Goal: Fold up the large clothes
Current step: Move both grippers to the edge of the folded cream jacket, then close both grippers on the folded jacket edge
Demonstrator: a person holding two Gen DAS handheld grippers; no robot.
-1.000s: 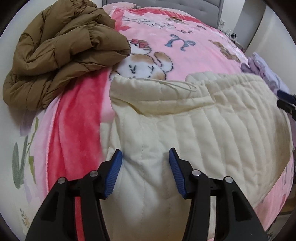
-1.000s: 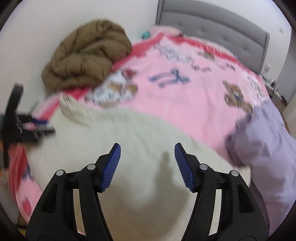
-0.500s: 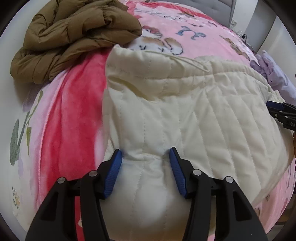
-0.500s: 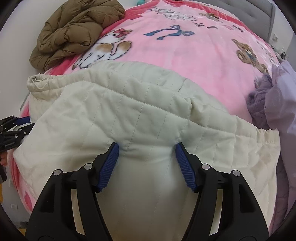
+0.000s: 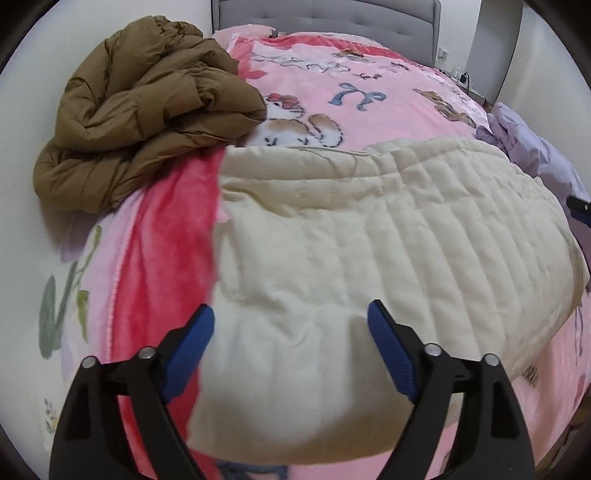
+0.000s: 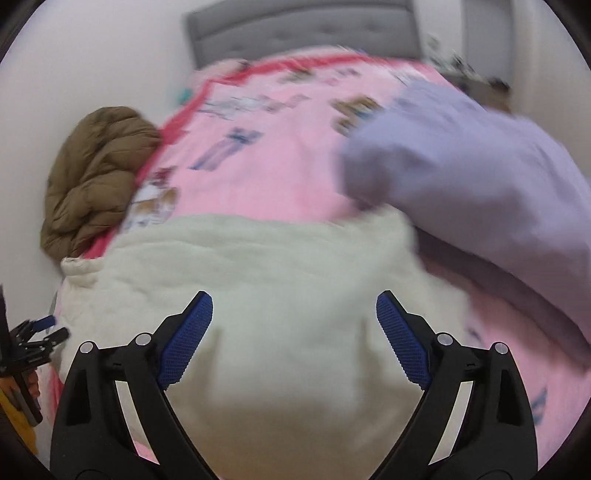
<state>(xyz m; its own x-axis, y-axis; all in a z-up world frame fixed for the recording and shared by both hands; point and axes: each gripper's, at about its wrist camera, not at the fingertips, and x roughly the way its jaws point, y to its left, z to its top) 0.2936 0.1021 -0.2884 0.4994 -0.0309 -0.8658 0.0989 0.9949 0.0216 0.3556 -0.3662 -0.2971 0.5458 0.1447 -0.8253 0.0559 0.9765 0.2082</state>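
Note:
A cream quilted garment (image 5: 369, 251) lies folded across the near end of the bed; the blurred right wrist view shows the same garment (image 6: 258, 280). My left gripper (image 5: 291, 325) hovers over its near left edge. Its jaws are opening and stand wide, and the pads do not press the cloth that bulges between them. My right gripper (image 6: 294, 317) hangs over the garment's near right part, jaws opening too, nothing pinched. The left gripper (image 6: 40, 328) also shows at the left edge of the right wrist view.
A brown puffer jacket (image 5: 140, 110) is heaped at the bed's far left by the wall. A lilac garment (image 6: 480, 177) lies bunched on the right side. A pink cartoon blanket (image 5: 369, 96) covers the bed, and a grey headboard (image 5: 325, 18) stands behind.
Both grippers let go of the cream garment's folds and spread wide. The right gripper swung right and rolled; the lilac garment now fills its upper right. The left pulled back a little.

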